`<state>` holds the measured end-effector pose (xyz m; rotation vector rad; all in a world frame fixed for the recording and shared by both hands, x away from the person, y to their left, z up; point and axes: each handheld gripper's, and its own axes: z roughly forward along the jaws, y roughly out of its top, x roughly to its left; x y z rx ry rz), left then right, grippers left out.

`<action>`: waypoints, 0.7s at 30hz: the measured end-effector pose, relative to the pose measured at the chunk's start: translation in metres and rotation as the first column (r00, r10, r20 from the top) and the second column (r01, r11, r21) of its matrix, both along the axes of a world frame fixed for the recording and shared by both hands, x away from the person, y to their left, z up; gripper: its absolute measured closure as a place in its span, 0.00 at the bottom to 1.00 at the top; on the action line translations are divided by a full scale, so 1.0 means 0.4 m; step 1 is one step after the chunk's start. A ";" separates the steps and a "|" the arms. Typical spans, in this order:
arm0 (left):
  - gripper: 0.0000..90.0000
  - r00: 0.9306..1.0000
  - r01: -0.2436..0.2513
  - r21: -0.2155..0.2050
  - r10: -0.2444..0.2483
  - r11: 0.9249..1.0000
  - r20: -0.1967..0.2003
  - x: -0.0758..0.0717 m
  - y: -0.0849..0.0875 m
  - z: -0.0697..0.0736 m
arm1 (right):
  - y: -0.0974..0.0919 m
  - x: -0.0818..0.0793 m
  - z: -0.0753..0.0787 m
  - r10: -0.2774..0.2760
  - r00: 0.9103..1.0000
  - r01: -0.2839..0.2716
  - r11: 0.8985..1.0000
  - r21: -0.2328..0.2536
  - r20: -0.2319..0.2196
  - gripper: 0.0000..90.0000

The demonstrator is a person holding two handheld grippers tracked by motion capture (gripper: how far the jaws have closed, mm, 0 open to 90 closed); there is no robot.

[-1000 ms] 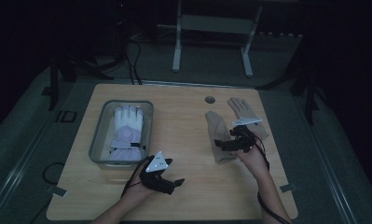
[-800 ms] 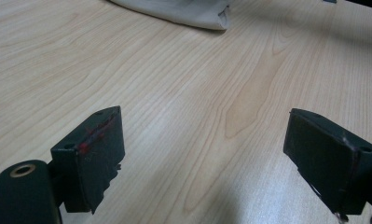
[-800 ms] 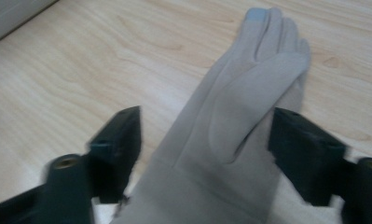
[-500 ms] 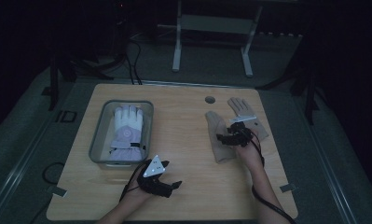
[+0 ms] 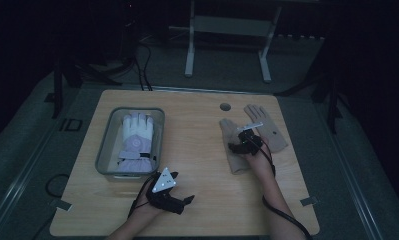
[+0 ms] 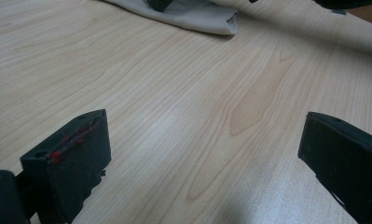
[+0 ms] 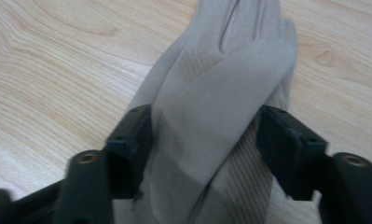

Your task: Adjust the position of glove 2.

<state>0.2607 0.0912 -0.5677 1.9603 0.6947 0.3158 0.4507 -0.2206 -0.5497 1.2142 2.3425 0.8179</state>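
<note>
Your right gripper [image 7: 204, 140] is closing around the beige glove [image 7: 221, 93]; bunched fabric may be slipping free. Your left gripper [image 6: 202, 158] is hanging released.

Tan glove [image 7: 221, 107] with thin ribbed lines, white and purple glove [image 5: 135, 140], light wood table [image 5: 197, 150], black gripper [image 7: 207, 140].

My high view dim and murky, room beyond the bench [image 5: 197, 115] nearly black, my two gripper views brightly and evenly lit, soft sheen on the wood, near claw tips blurred
</note>
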 end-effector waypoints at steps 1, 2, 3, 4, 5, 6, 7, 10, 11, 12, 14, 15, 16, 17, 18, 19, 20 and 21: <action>0.03 1.000 0.000 0.000 0.000 1.000 0.000 0.000 0.000 0.000 | 0.000 0.000 0.000 0.000 1.000 0.000 1.000 0.000 0.000 0.45; 0.03 1.000 0.003 -0.001 -0.003 1.000 0.002 -0.001 -0.002 -0.001 | 0.005 -0.007 0.002 0.008 1.000 -0.008 1.000 -0.003 0.003 0.61; 0.03 1.000 0.006 -0.004 -0.006 1.000 0.001 -0.002 -0.002 -0.001 | 0.008 -0.011 0.004 0.009 1.000 -0.009 1.000 -0.012 0.003 0.70; 0.03 1.000 0.004 -0.008 -0.004 1.000 0.003 -0.003 -0.002 -0.001 | 0.012 -0.015 0.006 0.004 1.000 -0.004 1.000 -0.018 0.004 0.78; 0.03 1.000 0.004 -0.008 -0.004 1.000 0.003 -0.003 -0.002 -0.001 | 0.016 -0.018 0.006 0.001 1.000 0.000 1.000 -0.022 0.005 0.84; 0.03 1.000 -0.005 -0.016 0.006 1.000 0.012 -0.006 -0.001 0.000 | 0.020 -0.020 0.008 -0.020 1.000 0.020 1.000 -0.017 -0.004 0.87; 0.03 1.000 -0.005 -0.016 0.006 1.000 0.012 -0.006 -0.001 0.000 | 0.020 -0.020 0.008 -0.020 1.000 0.020 1.000 -0.017 -0.004 0.87; 0.03 0.999 -0.028 -0.041 0.029 0.999 0.025 -0.010 0.004 0.000 | 0.032 -0.028 0.026 -0.051 0.998 0.054 0.997 0.059 -0.041 0.90; 0.03 0.999 -0.034 -0.046 0.035 0.998 0.023 -0.010 0.005 0.000 | 0.037 -0.033 0.036 -0.049 0.998 0.052 0.995 0.091 -0.043 0.90; 0.03 0.999 -0.035 -0.052 0.036 0.998 0.019 -0.009 0.005 0.000 | 0.042 -0.041 0.049 -0.044 0.998 0.048 0.992 0.113 -0.036 0.90; 0.03 0.999 -0.041 -0.056 0.042 0.998 0.021 -0.010 0.006 0.000 | 0.058 -0.059 0.082 -0.051 0.999 0.053 0.989 0.141 -0.013 0.90; 0.03 0.999 -0.040 -0.056 0.041 0.998 0.020 -0.010 0.006 0.000 | 0.067 -0.069 0.100 -0.051 0.999 0.051 0.985 0.164 -0.007 0.90; 0.03 0.999 -0.040 -0.058 0.041 0.998 0.023 -0.010 0.007 0.000 | 0.074 -0.079 0.118 -0.059 0.998 0.057 0.982 0.182 0.005 0.90; 0.03 0.999 -0.043 -0.059 0.045 0.997 0.026 -0.011 0.007 0.000 | 0.083 -0.089 0.135 -0.073 0.997 0.069 0.977 0.202 0.012 0.90; 0.03 0.999 -0.043 -0.055 0.044 0.998 0.026 -0.011 0.006 0.000 | 0.093 -0.099 0.149 -0.077 0.997 0.072 0.972 0.224 0.014 0.90; 0.03 0.999 -0.044 -0.057 0.045 0.997 0.030 -0.013 0.007 0.000 | 0.103 -0.108 0.160 -0.085 0.996 0.078 0.969 0.235 0.020 0.90; 0.03 0.998 -0.049 -0.062 0.051 0.997 0.033 -0.014 0.008 0.000 | 0.113 -0.118 0.168 -0.097 0.995 0.087 0.968 0.234 0.029 0.90; 0.03 0.998 -0.049 -0.058 0.051 0.997 0.031 -0.015 0.007 0.000 | 0.123 -0.126 0.172 -0.101 0.994 0.090 0.968 0.236 0.036 0.90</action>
